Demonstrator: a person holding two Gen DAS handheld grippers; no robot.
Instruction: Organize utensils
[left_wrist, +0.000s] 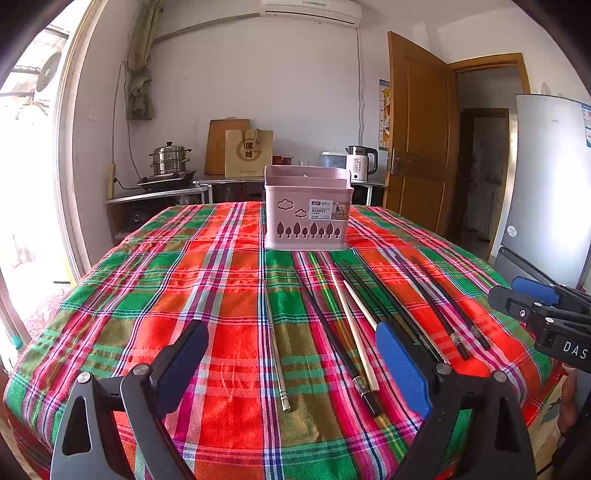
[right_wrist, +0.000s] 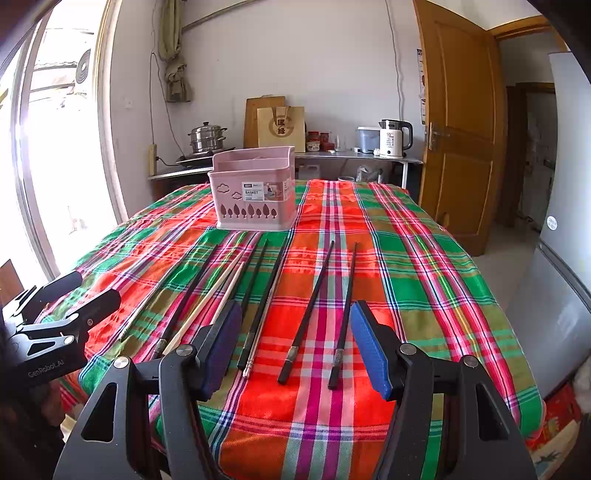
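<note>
Both the left gripper (left_wrist: 291, 363) and right gripper (right_wrist: 295, 345) are held wide and empty. The chopsticks (right_wrist: 306, 306) are laid flat on the table (right_wrist: 424, 258), near the basket (right_wrist: 255, 195), ready to be picked up.

A plaid tablecloth (left_wrist: 221, 280) in red, green, pink and blue stripes covers the table. On it stands a pale pink basket (left_wrist: 307, 208) with dark tree and cloud cut-outs and a white label. In front of the basket lie black chopsticks (right_wrist: 310, 306), cream-coloured chopsticks (left_wrist: 354, 332) and a silvery metal chopstick (left_wrist: 275, 350). Both the left gripper (left_wrist: 291, 363) and the right gripper (right_wrist: 295, 347) are black with blue pads (left_wrist: 402, 363). Behind the basket hangs a brown wooden door (left_wrist: 417, 133).
</note>
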